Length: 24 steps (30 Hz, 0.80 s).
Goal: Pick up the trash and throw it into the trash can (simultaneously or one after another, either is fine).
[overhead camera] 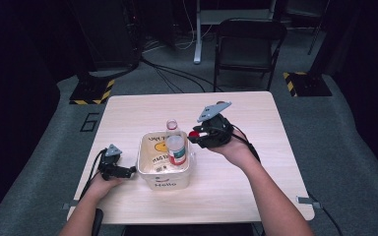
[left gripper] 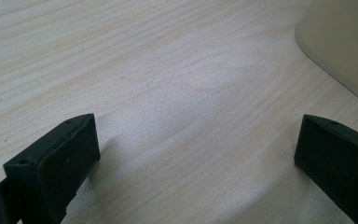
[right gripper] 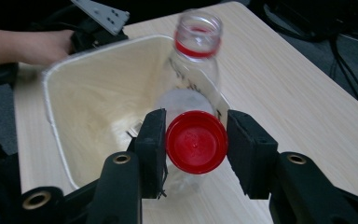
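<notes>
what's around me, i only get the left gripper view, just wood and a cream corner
Observer: That corner is the cream tub; the left gripper sits open on the table against the tub's left wall.
Operator: anything in the tub
Observer: A clear bottle with a red label stands in it, its mouth uncapped.
Operator: where's the cap
Observer: The right gripper is shut on the red cap, held above the tub's right side, next to the bottle.
</notes>
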Available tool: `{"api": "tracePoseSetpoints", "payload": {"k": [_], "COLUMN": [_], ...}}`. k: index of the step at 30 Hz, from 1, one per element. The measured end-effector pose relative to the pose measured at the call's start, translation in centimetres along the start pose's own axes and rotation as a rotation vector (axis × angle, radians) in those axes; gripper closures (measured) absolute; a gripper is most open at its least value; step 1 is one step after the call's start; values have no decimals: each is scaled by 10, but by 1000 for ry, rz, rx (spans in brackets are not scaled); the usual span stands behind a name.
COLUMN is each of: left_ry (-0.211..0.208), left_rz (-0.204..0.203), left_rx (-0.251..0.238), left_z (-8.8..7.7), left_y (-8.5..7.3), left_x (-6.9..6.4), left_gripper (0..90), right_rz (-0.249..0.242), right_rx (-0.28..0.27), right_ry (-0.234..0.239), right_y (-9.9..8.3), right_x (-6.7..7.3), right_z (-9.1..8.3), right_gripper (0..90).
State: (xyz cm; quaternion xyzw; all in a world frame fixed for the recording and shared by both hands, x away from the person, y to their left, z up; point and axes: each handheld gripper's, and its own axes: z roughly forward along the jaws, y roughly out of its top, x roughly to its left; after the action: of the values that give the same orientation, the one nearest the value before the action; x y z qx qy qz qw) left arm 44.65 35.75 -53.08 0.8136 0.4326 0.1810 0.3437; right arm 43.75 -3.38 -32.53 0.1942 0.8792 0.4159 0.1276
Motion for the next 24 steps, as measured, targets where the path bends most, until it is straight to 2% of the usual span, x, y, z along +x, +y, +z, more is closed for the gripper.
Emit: {"api": "tracePoseSetpoints", "payload": {"k": [10, 13, 24], "left_ry": [-2, -2, -1], "left_rz": [-4, -5, 0], "left_rx": [-1, -1, -2], "left_z": [0, 0, 0], "left_y": [0, 0, 0], "left_x": [0, 0, 0], "left_gripper": [0, 0, 0], "right_rz": [-70, -92, -121], "right_rx": [24, 29, 58], "right_ry": [52, 63, 130], "right_y": [25, 29, 38], "right_x": [19, 24, 37], "right_z": [11, 18, 43], "right_gripper": [581, 581, 581]}}
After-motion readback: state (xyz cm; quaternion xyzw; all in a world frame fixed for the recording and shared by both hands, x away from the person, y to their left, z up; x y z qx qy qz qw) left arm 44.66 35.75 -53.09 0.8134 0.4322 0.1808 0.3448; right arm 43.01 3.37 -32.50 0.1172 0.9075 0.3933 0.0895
